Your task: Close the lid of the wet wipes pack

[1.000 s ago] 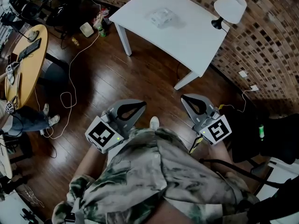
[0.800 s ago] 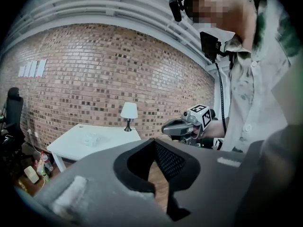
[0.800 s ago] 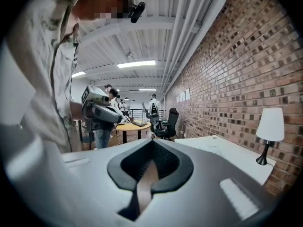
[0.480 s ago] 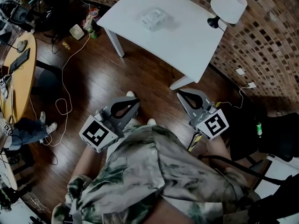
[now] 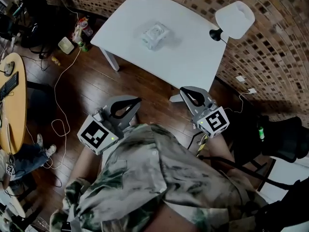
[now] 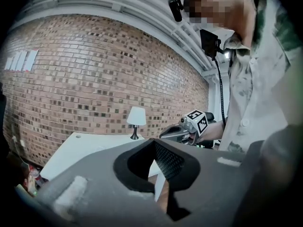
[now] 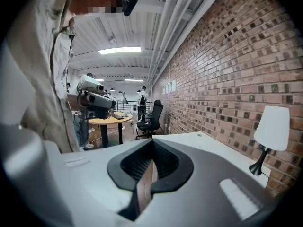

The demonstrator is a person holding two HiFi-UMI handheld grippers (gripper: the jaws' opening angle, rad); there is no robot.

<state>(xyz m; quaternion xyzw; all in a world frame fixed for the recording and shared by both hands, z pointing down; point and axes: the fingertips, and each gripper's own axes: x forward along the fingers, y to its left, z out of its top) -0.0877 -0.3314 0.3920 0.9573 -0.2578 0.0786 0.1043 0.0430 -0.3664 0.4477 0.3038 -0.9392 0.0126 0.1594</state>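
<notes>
The wet wipes pack, clear and pale, lies near the middle of the white table in the head view; whether its lid stands open is too small to tell. Both grippers are held in front of the person's body, short of the table's near edge and well away from the pack. My left gripper is shut with nothing in it, its jaws meeting at the tips. My right gripper is likewise shut and empty. The pack does not show in either gripper view.
A white desk lamp stands at the table's far right by the brick wall. Cables trail over the dark wood floor at left. A round wooden table sits at the left edge. A black chair stands at right.
The table and pack have shifted down and left in the head view, nearer to the grippers. Both grippers stay shut and empty.
</notes>
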